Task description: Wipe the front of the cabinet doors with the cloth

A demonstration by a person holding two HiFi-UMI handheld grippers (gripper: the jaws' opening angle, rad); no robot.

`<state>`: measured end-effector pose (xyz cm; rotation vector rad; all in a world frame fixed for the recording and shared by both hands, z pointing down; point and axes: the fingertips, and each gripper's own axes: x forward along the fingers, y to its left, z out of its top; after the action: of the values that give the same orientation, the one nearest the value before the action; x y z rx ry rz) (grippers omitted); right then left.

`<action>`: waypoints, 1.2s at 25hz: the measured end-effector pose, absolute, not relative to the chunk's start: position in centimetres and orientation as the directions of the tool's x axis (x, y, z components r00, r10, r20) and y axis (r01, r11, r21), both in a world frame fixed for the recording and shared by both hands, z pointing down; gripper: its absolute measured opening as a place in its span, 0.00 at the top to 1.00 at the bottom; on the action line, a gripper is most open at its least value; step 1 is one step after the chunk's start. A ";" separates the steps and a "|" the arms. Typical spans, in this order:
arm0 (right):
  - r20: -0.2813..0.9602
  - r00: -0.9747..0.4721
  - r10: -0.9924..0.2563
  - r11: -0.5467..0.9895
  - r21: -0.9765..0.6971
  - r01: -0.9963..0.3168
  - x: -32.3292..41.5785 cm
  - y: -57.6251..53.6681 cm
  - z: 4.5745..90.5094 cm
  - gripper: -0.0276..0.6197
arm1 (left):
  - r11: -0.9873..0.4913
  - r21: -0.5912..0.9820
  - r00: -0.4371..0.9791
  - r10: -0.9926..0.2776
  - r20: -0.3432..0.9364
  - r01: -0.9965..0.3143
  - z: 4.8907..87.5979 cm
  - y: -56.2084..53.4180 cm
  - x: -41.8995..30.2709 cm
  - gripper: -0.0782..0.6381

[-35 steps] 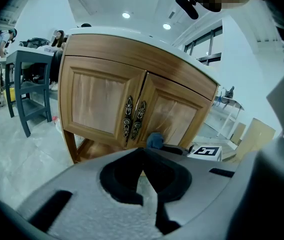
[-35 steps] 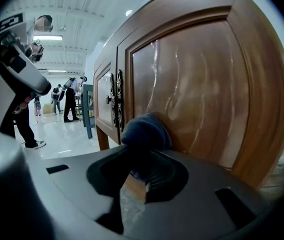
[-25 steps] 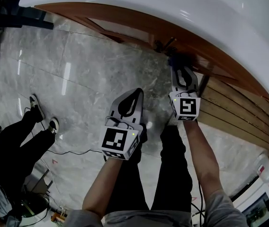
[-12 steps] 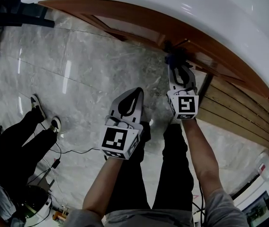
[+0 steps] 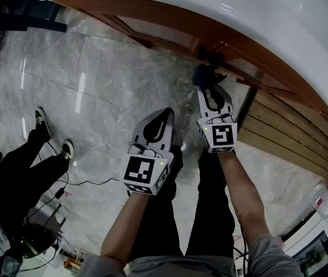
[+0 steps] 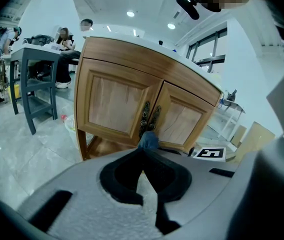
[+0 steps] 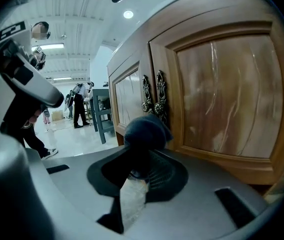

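A wooden cabinet with a left door (image 6: 113, 104) and a right door (image 6: 184, 119) carries dark ornate handles (image 7: 154, 99) where the doors meet. A bunched dark blue cloth (image 7: 144, 131) is clamped in my right gripper (image 7: 141, 149), which is shut on it. The cloth (image 5: 204, 74) sits just in front of the handles (image 5: 201, 52), low on the doors; whether it touches the wood I cannot tell. My left gripper (image 5: 167, 113) is shut on nothing and hangs back from the cabinet, left of the right one. From the left gripper (image 6: 143, 151) the cloth (image 6: 148, 140) shows below the handles.
A white countertop (image 5: 239, 10) overhangs the doors. A slatted wooden panel (image 5: 285, 137) runs to the cabinet's right. A person in dark trousers (image 5: 31, 160) stands on the marble floor at left, with cables nearby. A grey table (image 6: 37, 84) stands left of the cabinet.
My right gripper has carried the cloth leftward along the cabinet front, from the right door towards the handles. The left gripper has stayed where it was.
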<state>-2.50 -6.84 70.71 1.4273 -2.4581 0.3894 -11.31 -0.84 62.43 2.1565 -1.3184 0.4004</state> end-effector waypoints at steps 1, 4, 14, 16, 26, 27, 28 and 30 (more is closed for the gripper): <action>0.363 -0.479 -0.799 0.479 -0.099 -0.873 -2.5 -6.4 70.5 0.85 | -0.354 0.313 0.471 -0.709 0.525 -0.881 62.2 -0.6 -11.2 0.88; 0.358 -0.483 -0.799 0.479 -0.107 -0.871 -2.5 -5.4 69.6 0.85 | -0.367 0.309 0.479 -0.705 0.523 -0.877 61.6 -0.1 -10.9 0.88; 0.343 -0.463 -0.817 0.445 -0.135 -0.885 -0.4 -2.1 61.5 0.85 | -0.398 0.312 0.506 -0.688 0.521 -0.863 55.9 1.3 -9.4 0.88; 0.333 -0.457 -0.825 0.439 -0.133 -0.889 0.1 -1.5 58.8 0.85 | -0.421 0.306 0.520 -0.683 0.513 -0.854 53.7 1.3 -9.0 0.88; 0.238 -0.423 -0.874 0.392 -0.167 -0.905 1.7 -0.4 46.2 0.85 | -0.551 0.253 0.597 -0.639 0.485 -0.795 44.2 1.8 -5.7 0.88; 0.233 -0.419 -0.878 0.387 -0.171 -0.906 1.8 -0.4 45.2 0.85 | -0.556 0.252 0.600 -0.639 0.481 -0.792 43.3 1.8 -5.5 0.88; 0.227 -0.416 -0.881 0.384 -0.173 -0.907 1.9 -0.3 44.2 0.85 | -0.563 0.247 0.605 -0.636 0.479 -0.788 42.4 1.8 -5.3 0.88; 0.214 -0.412 -0.886 0.381 -0.172 -0.908 2.2 -0.4 42.3 0.85 | -0.578 0.237 0.612 -0.633 0.474 -0.781 40.9 1.7 -5.0 0.88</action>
<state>2.17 -0.40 42.31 1.6528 -2.5384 0.4032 -4.97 1.71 40.94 2.4158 -1.1248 0.4749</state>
